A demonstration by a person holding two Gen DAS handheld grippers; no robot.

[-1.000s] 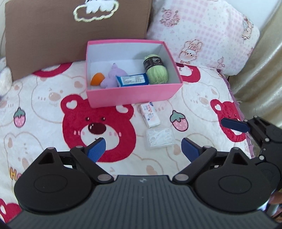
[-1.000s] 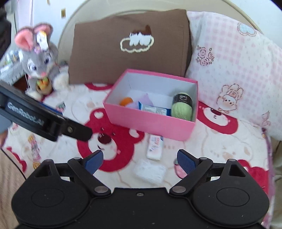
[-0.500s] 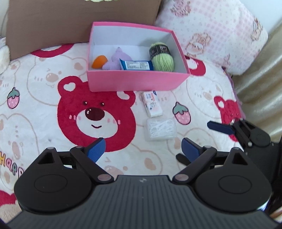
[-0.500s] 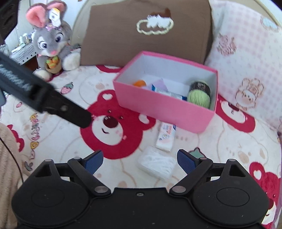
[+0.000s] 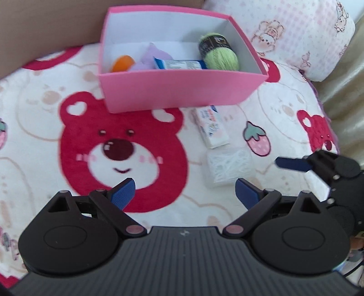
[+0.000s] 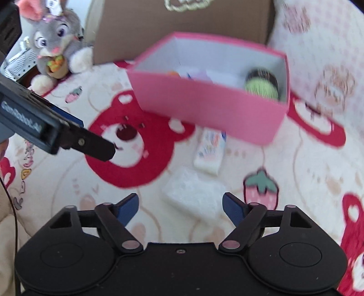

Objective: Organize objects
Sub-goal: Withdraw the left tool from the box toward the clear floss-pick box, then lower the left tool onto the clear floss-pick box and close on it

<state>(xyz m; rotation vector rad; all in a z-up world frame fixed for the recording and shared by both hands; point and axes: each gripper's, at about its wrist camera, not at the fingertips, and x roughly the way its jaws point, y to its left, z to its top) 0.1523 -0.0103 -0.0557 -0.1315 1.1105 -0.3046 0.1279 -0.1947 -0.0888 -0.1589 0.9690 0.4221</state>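
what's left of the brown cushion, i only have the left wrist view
Observer: A grey stuffed rabbit sits there, beside the brown cushion.
Operator: is the right tool gripping anything
Observer: No. The right tool has its jaws closing, and the clear packet shows between its fingertips with the pads not pressing on it.
Operator: any pattern on that cushion
Observer: Yes, a cloud outline near its top edge.

A grey plush rabbit point(image 6: 54, 43) sits beside a brown cushion point(image 6: 182, 25); a pink patterned pillow point(image 5: 302, 34) leans at the bear-print blanket's point(image 5: 34, 127) far edge.
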